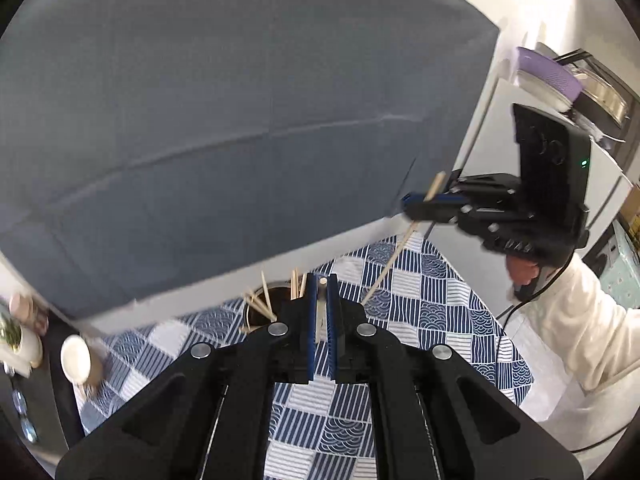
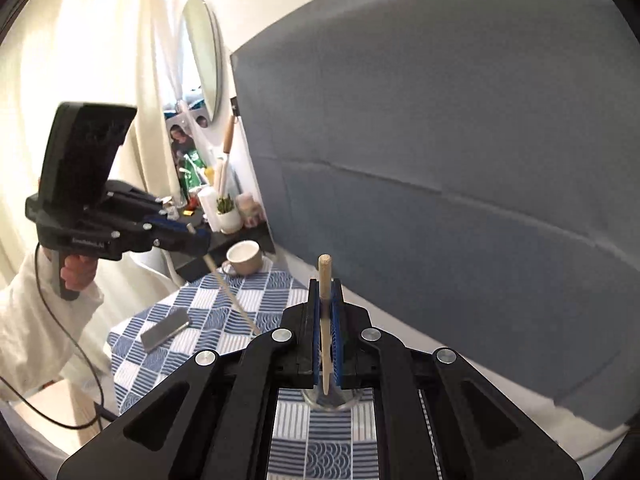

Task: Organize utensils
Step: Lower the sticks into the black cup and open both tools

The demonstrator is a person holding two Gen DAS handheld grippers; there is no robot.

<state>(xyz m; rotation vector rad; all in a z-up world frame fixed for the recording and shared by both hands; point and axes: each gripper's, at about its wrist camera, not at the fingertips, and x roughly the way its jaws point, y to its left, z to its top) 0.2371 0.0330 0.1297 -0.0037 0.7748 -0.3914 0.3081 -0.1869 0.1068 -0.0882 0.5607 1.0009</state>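
Observation:
My left gripper (image 1: 322,280) is shut on a thin chopstick (image 1: 321,312), seen end-on between the blue pads; in the right wrist view the same chopstick (image 2: 230,294) hangs down from it over the table. My right gripper (image 2: 325,286) is shut on a wooden chopstick (image 2: 325,320) held upright; in the left wrist view that chopstick (image 1: 394,254) slants down toward the cloth. A metal holder (image 1: 266,306) with several chopsticks stands just beyond my left fingers, partly hidden. A round glass rim (image 2: 330,402) shows below my right fingers.
The table has a blue-and-white patterned cloth (image 1: 440,304). A large grey panel (image 1: 240,120) stands behind it. A beige cup (image 2: 244,258) lies at the far edge, and a flat metal piece (image 2: 166,328) lies on the cloth. A shelf with small items (image 2: 216,200) is beyond.

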